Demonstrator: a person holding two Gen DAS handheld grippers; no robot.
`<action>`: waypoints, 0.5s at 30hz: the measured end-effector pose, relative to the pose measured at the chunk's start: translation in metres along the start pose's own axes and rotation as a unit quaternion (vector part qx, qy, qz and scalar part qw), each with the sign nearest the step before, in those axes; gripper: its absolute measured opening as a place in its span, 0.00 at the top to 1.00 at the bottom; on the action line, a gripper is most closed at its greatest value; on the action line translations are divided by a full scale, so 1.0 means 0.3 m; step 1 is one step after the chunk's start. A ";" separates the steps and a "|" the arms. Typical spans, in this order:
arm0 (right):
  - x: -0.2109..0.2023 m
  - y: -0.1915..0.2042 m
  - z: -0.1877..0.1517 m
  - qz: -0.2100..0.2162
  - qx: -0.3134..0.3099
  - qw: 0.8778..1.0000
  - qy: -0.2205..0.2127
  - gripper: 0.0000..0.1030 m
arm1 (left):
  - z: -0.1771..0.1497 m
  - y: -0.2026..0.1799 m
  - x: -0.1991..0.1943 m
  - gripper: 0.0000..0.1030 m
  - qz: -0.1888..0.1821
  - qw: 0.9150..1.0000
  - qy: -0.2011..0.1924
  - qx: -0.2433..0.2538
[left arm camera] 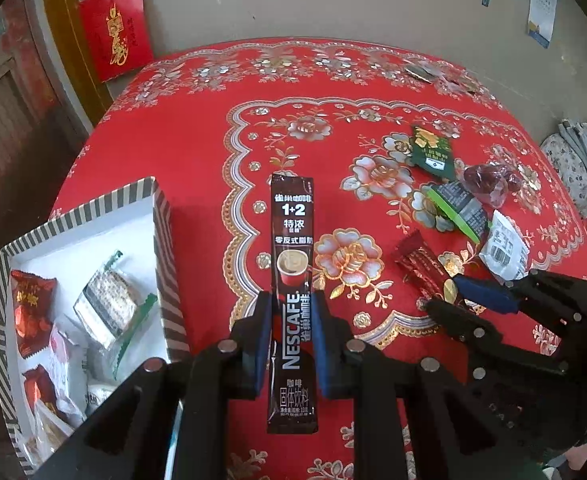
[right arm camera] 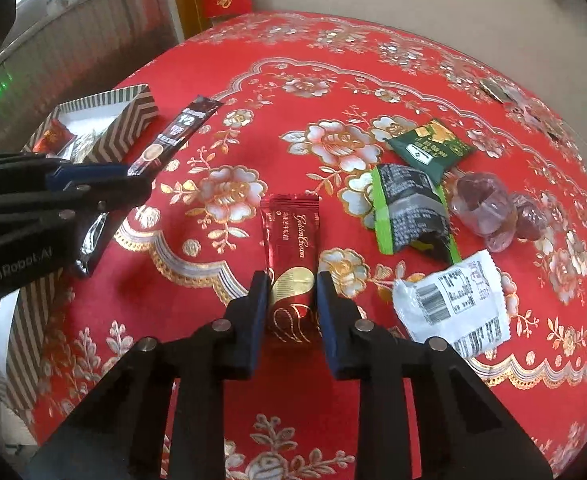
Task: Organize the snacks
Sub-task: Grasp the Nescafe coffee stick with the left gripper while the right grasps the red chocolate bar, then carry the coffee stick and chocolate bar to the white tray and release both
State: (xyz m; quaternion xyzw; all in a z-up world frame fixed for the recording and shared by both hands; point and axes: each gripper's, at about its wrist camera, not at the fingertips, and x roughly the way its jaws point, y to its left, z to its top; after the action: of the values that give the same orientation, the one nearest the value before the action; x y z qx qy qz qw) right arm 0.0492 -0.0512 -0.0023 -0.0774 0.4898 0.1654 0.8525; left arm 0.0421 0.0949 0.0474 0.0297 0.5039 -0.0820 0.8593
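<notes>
My left gripper (left arm camera: 291,312) clenched on coffee stick (left arm camera: 292,280), grip about mid-length; long axis of stick runs straight along fingers, away from me. Striped box (left arm camera: 161,240) is landmark: lies just left of left gripper, open, several snacks already inside. My guess, next move is short carry left over box wall. My right gripper (right arm camera: 289,292) clamped on red chocolate bar (right arm camera: 291,236), far right of box. Remaining packets lie right of box, beyond right gripper, on bench (right arm camera: 213,60).

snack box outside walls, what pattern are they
Black-and-white diagonal stripes on the snack box, white inside. It shows best in the left wrist view.
</notes>
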 end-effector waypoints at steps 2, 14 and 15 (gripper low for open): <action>-0.013 -0.016 -0.015 0.018 0.009 1.000 -0.005 0.77 | -0.006 -0.001 -0.007 0.79 0.000 1.000 -0.002 -0.002; -0.131 -0.036 -0.067 0.048 0.038 0.997 -0.047 0.77 | -0.039 -0.034 -0.116 0.79 0.031 0.998 -0.049 0.000; -0.137 -0.034 -0.067 0.051 0.039 0.997 -0.050 0.77 | -0.042 -0.036 -0.126 0.79 0.034 0.998 -0.054 0.000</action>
State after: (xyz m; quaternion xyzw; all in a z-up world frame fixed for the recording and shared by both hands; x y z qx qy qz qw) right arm 0.0176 -0.0751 0.0226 -0.0105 0.4557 0.1931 0.8689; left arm 0.0112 0.0900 0.0745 0.0425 0.4556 -0.0542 0.8875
